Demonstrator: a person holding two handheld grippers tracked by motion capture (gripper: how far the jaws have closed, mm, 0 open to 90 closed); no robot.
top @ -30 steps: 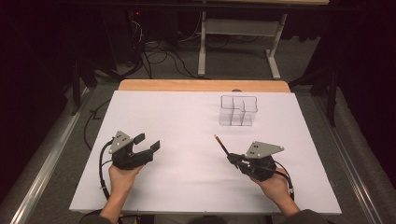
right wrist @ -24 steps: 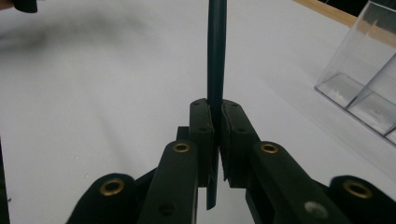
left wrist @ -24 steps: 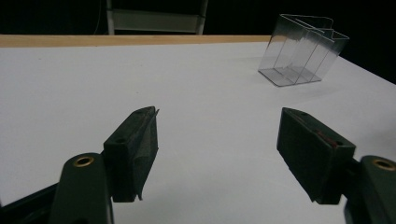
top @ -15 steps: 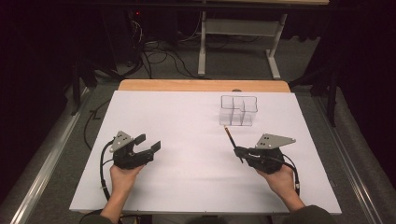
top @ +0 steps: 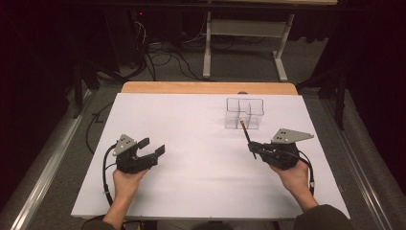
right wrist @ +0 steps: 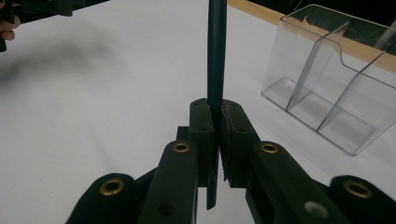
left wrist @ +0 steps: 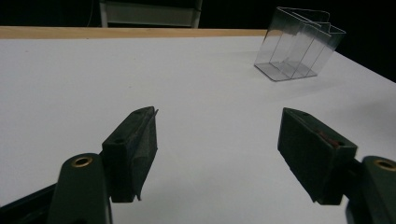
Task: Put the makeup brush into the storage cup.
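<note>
High view: a white table with a wooden strip along its far edge carries a clear compartment organizer on the far right part of the sheet, set back from the far and right edges. The right tongs grip a dark pencil whose light tip points up and away toward the organizer, near its front wall; whether the tip touches the wall cannot be told. The right tongs sit on the right half of the table, inside its right edge, with bare sheet between them and the near edge. The left tongs stand open and hold nothing, on the left half near the left edge, well apart from the pencil and the organizer. A wide bare stretch of sheet lies between the two tongs.

Right gripper view: the right tongs are closed on the pencil, which rises straight between the pads; the organizer stands just beyond to the right.

Left gripper view: the left tongs are spread wide over bare table, and the organizer stands far off at the upper right, near the table's corner.
</note>
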